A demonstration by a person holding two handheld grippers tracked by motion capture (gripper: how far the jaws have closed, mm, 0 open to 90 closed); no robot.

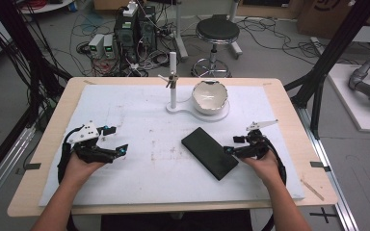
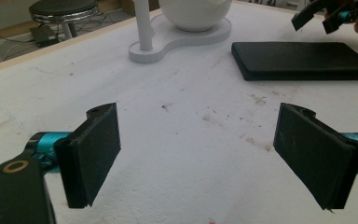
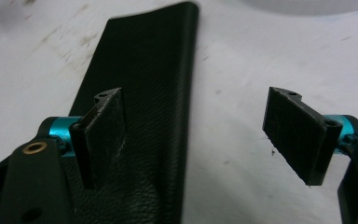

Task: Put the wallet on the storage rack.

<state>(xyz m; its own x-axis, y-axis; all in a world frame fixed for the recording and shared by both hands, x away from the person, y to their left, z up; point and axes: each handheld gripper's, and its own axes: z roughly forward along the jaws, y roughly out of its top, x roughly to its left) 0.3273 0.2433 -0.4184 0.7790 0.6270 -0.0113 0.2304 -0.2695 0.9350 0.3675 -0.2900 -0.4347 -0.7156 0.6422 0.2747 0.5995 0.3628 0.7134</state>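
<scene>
Black jaws on my left gripper [image 1: 110, 142] stand wide apart, holding nothing, far from the black case [image 1: 209, 152]. The case lies flat mid-table, slanting from far-left to near-right. My right gripper [image 1: 232, 145], also spread wide and empty, sits just beside its right edge, so it's nearer.

Black case [image 3: 140, 93] cut by bottom edge in right gripper view, near part hidden behind one jaw of right claw [image 3: 196, 135]. White bowl [image 2: 196, 11] beyond case cropped by top edge in left gripper view; stand post [image 2: 142, 23] beside bowl likewise cropped. Bowl interior pattern [image 1: 210, 95] too small to be read in high view.
</scene>
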